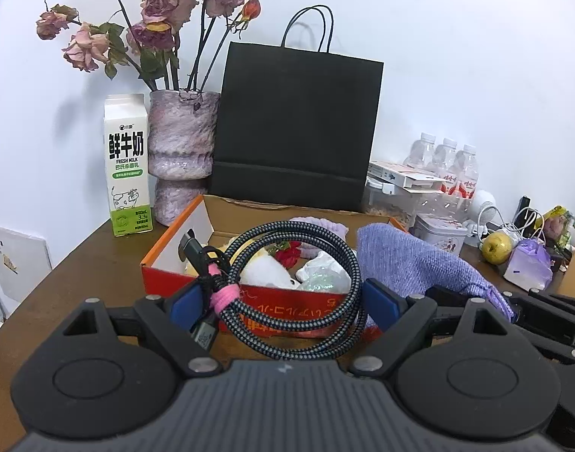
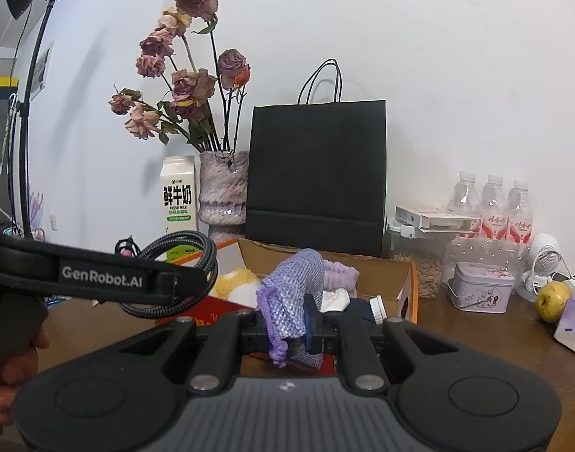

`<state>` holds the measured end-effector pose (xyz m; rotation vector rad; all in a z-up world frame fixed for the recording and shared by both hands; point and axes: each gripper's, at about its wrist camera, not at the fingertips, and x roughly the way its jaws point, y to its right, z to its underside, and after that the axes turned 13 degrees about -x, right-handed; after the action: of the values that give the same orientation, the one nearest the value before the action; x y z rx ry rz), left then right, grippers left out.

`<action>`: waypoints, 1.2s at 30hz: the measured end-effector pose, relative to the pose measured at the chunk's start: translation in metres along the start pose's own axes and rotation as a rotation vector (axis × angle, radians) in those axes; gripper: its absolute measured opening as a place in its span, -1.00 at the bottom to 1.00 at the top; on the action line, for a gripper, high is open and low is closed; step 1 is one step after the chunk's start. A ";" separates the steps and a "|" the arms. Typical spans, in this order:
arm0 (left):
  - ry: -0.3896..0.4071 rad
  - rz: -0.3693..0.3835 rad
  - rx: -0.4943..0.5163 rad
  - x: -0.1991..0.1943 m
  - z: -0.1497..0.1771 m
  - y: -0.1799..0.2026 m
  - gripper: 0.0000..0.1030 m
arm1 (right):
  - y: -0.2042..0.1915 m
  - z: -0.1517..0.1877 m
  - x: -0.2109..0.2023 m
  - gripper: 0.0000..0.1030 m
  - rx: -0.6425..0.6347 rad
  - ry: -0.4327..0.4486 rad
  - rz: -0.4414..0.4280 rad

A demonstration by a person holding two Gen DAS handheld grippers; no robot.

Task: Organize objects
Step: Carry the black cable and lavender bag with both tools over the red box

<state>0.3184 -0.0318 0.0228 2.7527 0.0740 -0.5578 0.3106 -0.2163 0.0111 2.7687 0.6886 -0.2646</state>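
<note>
Left wrist view shows my left gripper (image 1: 282,303) with its jaws spread wide, the coiled braided cable (image 1: 287,290) hanging between them; it touches the left pad near its pink tie, but I cannot tell whether it is truly pinched. The coil stands roughly upright, its long axis running across the jaws, plug ends pointing down to the left. Just beyond the jaws sits the orange box (image 1: 250,293), already holding soft toys and bits. My right gripper (image 2: 291,329) is clenched on the purple mesh pouch (image 2: 291,297), which rises ahead of the jaws, drawstring end hanging below. I judge the sorting partway done: cable and pouch are both above the box, not yet in it.
</note>
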 end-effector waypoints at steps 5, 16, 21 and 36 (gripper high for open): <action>0.002 -0.002 -0.002 0.011 -0.005 -0.001 0.73 | 0.004 -0.002 0.013 -0.75 0.007 0.007 0.001; 0.017 0.004 -0.004 0.037 -0.022 0.000 0.73 | 0.018 -0.011 0.040 -0.75 0.017 0.025 0.015; 0.026 0.013 -0.007 0.051 -0.032 0.001 0.73 | 0.026 -0.015 0.055 -0.75 0.021 0.031 0.024; 0.030 0.008 0.007 0.107 -0.055 -0.002 0.73 | 0.043 -0.020 0.106 -0.75 0.025 0.021 0.037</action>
<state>0.4370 -0.0133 0.0281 2.7674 0.0687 -0.5164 0.4252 -0.2007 0.0142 2.8087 0.6427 -0.2391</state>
